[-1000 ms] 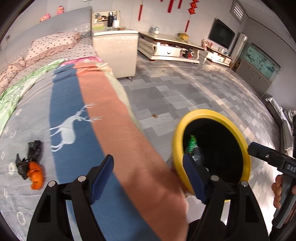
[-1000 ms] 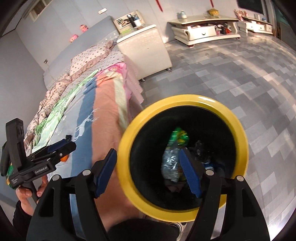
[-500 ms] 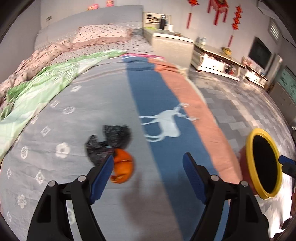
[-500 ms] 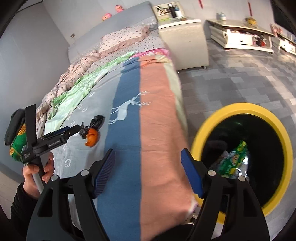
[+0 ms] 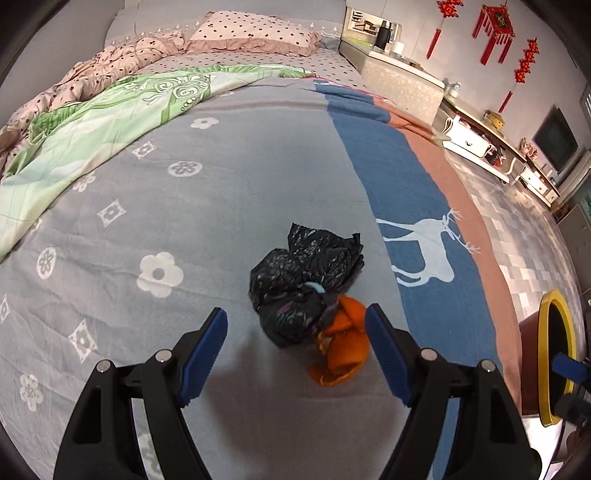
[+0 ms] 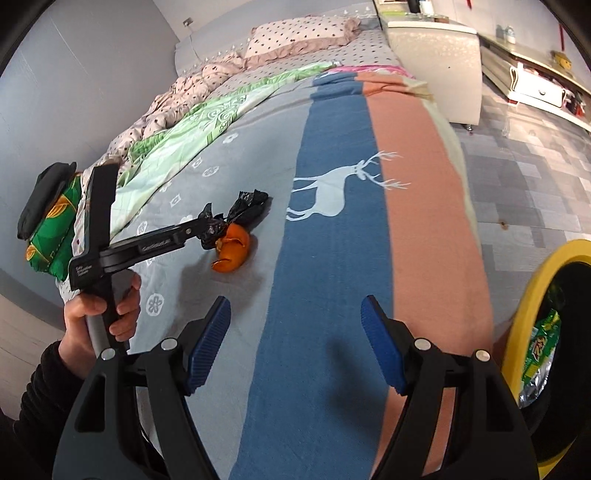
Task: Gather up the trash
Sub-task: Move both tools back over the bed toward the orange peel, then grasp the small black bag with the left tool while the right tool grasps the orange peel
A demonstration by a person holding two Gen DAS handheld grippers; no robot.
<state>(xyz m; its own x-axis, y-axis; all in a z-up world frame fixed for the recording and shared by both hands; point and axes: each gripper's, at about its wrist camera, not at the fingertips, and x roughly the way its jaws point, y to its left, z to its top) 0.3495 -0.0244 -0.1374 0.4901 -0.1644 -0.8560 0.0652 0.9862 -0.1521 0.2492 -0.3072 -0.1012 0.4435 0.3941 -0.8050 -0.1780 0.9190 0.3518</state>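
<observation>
I have the left gripper angled down over the bed, its blue pads spread wide with nothing pinched between them. The crumpled black plastic bag sits just ahead of the opening, and the curled orange peel lies touching the bag on the side nearer the bed's edge, almost against one pad. I hold the jaws this wide because the bag is bulky and springy; I judge a broad mouth gives me the best chance of taking it, perhaps with the peel, in one closure.

My right gripper hangs over the blue stripe of the grey patterned blanket, well apart from the bag, also parted and empty. I keep it on the side towards the round yellow-rimmed dark bin, which stands on the floor beyond the blanket's salmon stripe from the bag, so the drop-off stays in sight. A green snack wrapper already lies inside it.

The blanket is soft and wrinkled, so I expect the bag to sink a little under pressure. Beyond the bag lie a green floral quilt and a dotted pink pillow; beyond the bin, a grey tiled floor and a pale bedside cabinet.
</observation>
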